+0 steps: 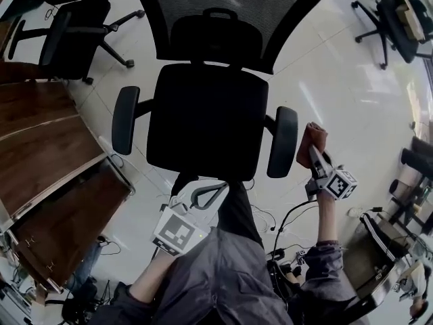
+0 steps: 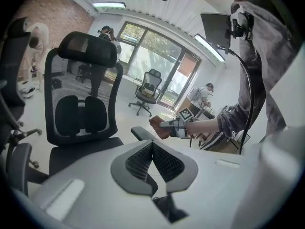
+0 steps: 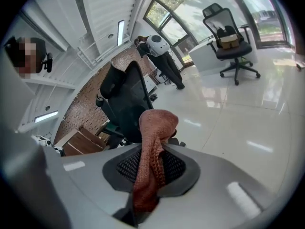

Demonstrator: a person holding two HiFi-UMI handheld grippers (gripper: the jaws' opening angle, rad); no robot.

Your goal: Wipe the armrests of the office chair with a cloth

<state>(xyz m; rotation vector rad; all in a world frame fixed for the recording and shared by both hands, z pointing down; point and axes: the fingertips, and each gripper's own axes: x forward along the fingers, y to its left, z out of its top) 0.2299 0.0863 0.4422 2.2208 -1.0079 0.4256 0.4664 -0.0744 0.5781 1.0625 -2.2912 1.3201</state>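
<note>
Seen from above, L to R: a wooden desk [image 1: 47,141] at far left, then the office chair [image 1: 206,120], black seat facing the person, mesh back at top. The left-side armrest [image 1: 126,119] is bare, nothing near it. The left gripper [image 1: 218,188] hangs low by the seat's front edge, jaws pressed together on nothing, well apart from both armrests.

The right-side armrest [image 1: 282,141] has its long axis running front to back, i.e. away from the person. Just beside it, on its outer side, is the rust-red cloth [image 1: 310,139], pinched in the right gripper [image 1: 315,156] w/ a bunched end poking past the tips. Contact btwn cloth and pad can't be told.

Likely next: a short shift inward to the left puts the cloth on that pad, then strokes along its length. The right hand is far nearer.

Floor [image 1: 352,93] is glossy pale tile, cables [image 1: 284,219] trail by the person's feet. Other office chairs [image 1: 399,15] stand around the room.
</note>
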